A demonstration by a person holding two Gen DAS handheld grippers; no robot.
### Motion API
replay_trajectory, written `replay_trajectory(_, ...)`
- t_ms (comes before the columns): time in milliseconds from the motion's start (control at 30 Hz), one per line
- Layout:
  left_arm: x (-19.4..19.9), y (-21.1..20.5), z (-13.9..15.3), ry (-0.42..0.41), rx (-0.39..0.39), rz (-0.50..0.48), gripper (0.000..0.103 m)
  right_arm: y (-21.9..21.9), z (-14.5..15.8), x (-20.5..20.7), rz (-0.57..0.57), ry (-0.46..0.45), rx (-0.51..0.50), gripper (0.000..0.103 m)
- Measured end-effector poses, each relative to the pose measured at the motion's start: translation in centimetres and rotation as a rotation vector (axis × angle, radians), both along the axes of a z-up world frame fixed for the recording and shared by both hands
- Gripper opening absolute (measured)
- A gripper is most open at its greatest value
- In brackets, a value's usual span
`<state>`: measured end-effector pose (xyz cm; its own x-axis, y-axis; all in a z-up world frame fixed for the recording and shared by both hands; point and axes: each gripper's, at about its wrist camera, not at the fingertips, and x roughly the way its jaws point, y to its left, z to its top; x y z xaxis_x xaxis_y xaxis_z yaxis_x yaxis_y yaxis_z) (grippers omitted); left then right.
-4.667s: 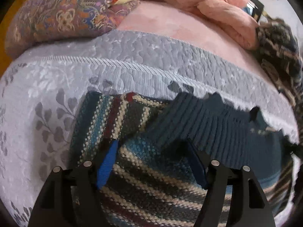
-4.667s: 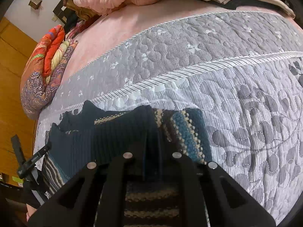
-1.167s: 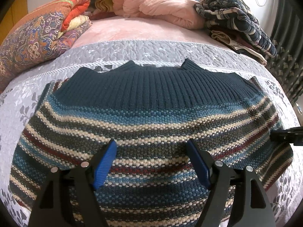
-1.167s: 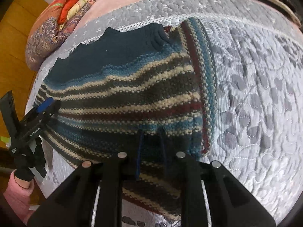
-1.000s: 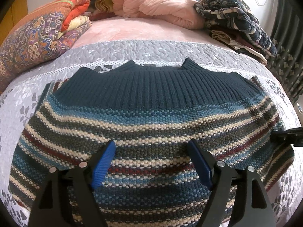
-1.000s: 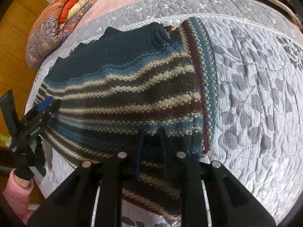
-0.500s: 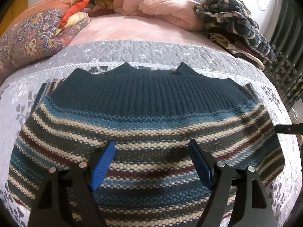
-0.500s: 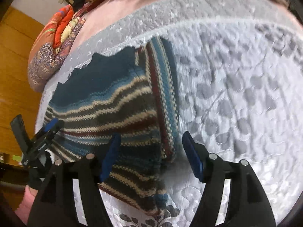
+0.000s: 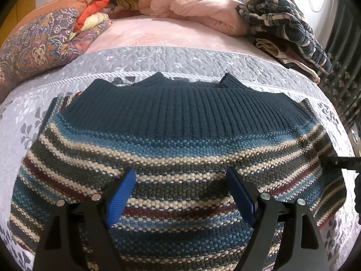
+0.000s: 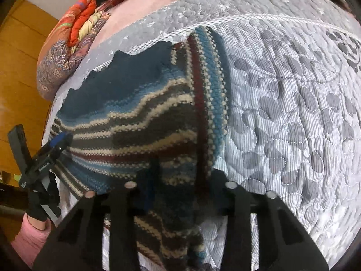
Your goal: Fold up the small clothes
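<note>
The striped knit sweater (image 9: 176, 149) lies folded on the grey quilted bedspread (image 9: 158, 56), its navy ribbed hem band (image 9: 185, 110) on top at the far side. Its near edge is cut off by both views' lower borders. The left gripper (image 9: 180, 194) hovers over the stripes with its blue-padded fingers (image 9: 119, 194) spread wide, holding nothing. The right gripper (image 10: 178, 180) is also parted, straddling the sweater's right near corner; its right finger is buried in dark knit and shadow, so contact with the cloth seems likely but is hard to confirm. Small white lettering on the left gripper's body shows in the right wrist view, too tiny to read. Only that view shows the pink sleeve (image 10: 29, 237) and wooden panelling (image 10: 20, 45); only the left shows the pink blanket (image 9: 191, 2) and plaid clothes (image 9: 284, 22)
</note>
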<state>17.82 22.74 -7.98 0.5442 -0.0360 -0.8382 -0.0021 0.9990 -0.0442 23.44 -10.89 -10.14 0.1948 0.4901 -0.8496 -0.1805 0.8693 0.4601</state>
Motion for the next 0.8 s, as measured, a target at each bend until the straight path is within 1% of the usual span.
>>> replay_trajectory(100,0.0,0.1,0.0,0.004,-0.004,-0.006,0.083,-0.8,0.8,0.1,-0.031,0.016,0.066,0.021)
replay_trajectory(167,0.0,0.2,0.1,0.009,-0.014,-0.009,0.083,-0.8,1.5,0.1,-0.04,0.018,0.094,0.02)
replay_trajectory(267,0.1,0.7,0.4,0.016,-0.045,-0.005,0.083,-0.4,3.5,0.0,-0.045,0.008,0.138,0.02)
replay_trajectory(400,0.1,1.5,1.0,0.017,-0.083,0.013,0.083,2.1,6.9,-0.4,-0.001,-0.038,0.136,0.02)
replay_trajectory(500,0.0,2.3,1.5,0.008,-0.093,0.026,0.083,5.2,9.0,-0.8,0.047,-0.073,0.09,0.019)
replay_trajectory(600,0.1,3.3,2.0,0.0,-0.108,0.043,0.083,7.9,10.2,-0.9,0.088,-0.091,0.053,0.019)
replay_trajectory(800,0.3,5.9,3.4,-0.024,-0.156,0.086,0.083,14.1,13.1,-1.5,0.195,-0.164,0.006,0.019)
